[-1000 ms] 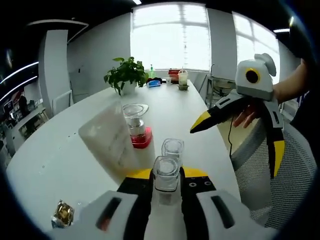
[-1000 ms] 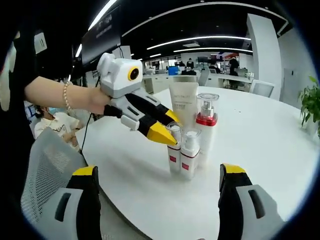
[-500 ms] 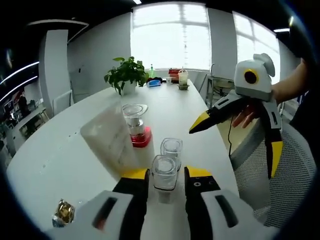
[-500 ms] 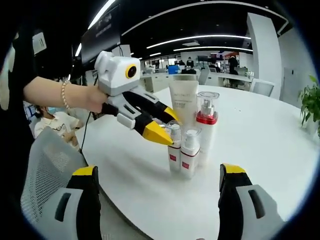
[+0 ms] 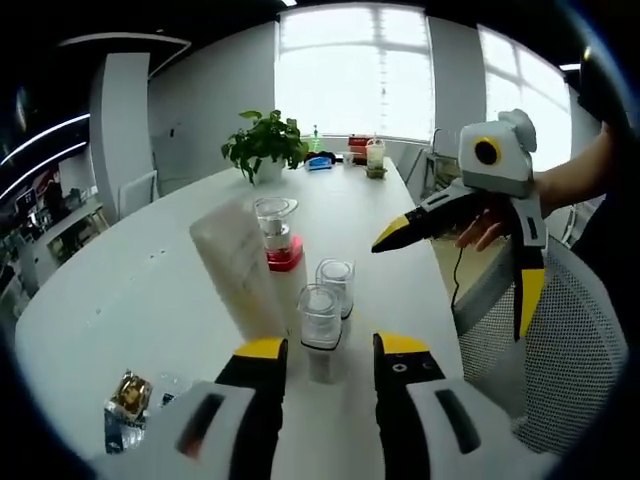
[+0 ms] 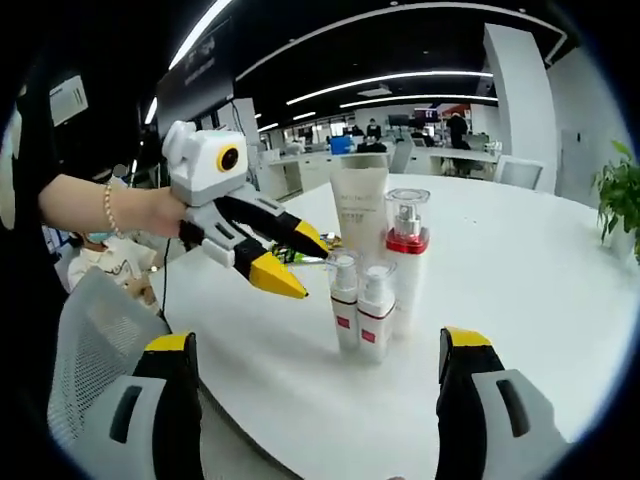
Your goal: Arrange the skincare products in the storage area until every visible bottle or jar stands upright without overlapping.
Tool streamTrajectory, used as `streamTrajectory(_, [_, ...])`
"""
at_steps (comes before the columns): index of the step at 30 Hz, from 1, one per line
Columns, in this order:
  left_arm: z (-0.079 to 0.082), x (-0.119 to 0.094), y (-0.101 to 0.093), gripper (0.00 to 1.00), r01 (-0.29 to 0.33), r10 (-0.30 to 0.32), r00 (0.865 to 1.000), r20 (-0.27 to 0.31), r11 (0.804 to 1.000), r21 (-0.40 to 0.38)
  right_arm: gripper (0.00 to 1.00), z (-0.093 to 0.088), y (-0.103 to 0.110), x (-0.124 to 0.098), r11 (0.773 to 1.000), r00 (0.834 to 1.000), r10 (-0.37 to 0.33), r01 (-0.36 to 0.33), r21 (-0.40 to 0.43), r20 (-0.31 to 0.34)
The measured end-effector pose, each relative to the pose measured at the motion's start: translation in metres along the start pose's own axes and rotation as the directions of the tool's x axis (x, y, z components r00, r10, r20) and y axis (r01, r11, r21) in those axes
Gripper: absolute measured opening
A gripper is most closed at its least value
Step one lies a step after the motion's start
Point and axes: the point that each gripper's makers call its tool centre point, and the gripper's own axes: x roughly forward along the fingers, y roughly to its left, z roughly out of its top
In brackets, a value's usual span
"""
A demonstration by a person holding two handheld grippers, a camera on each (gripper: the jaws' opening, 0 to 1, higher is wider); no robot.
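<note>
Scene: four skincare products grouped upright on a white desk (image 6: 560, 300) in an open office.
Products: tall white tube (image 6: 360, 208), red-collared pump bottle (image 6: 406, 255), and two small bottles, one (image 6: 377, 310) just beside the other (image 6: 344, 298); close together, none lying on another.
Same group, left gripper view: tube (image 5: 238, 268), pump bottle (image 5: 274, 235), near small bottle (image 5: 320, 322), far small bottle (image 5: 336, 290).
Left gripper (image 5: 325, 352): fingers spread, nothing between them, near small bottle just ahead of the tips and apart from them; seen from the right gripper view (image 6: 286, 262) hanging beside the small bottles, not touching.
Right gripper (image 6: 313, 350): fingers spread wide, empty, well back from the group; in the left gripper view (image 5: 455, 258) held above the desk edge.
Clutter: small crumpled wrapper (image 5: 126, 400) on the desk, near the left gripper.
Progress: judged near done, all four standing.
Risk: small bottles narrow and top-heavy by the look; a brush from a yellow fingertip could tip one into its neighbour and topple the cluster.
</note>
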Motion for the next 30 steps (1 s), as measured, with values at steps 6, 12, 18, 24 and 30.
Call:
streamTrajectory(6, [-0.018, -0.019, 0.0, 0.39, -0.074, 0.072, 0.997, -0.024, 0.996, -0.058, 1.0, -0.003, -0.004, 0.0, 1.0, 1.0, -0.019, 0.019, 0.025, -0.012])
streamTrajectory(12, [-0.041, -0.04, 0.005, 0.46, -0.145, 0.14, 0.989, -0.048, 0.981, -0.126, 1.0, -0.003, 0.001, 0.001, 1.0, 1.0, 0.006, -0.006, 0.019, -0.012])
streamTrajectory(18, [-0.05, -0.063, 0.007, 0.55, -0.224, 0.219, 0.975, -0.045, 0.951, -0.211, 1.0, -0.004, 0.001, 0.001, 1.0, 1.0, 0.015, -0.015, 0.028, -0.007])
streamTrajectory(24, [-0.058, -0.083, 0.001, 0.63, -0.273, 0.273, 0.961, -0.04, 0.92, -0.282, 1.0, -0.005, 0.003, 0.001, 0.999, 0.999, 0.028, -0.028, 0.022, -0.015])
streamTrajectory(30, [-0.069, -0.104, -0.007, 0.68, -0.34, 0.35, 0.936, -0.044, 0.862, -0.375, 1.0, -0.007, 0.014, 0.003, 0.998, 0.998, 0.06, -0.06, -0.01, -0.036])
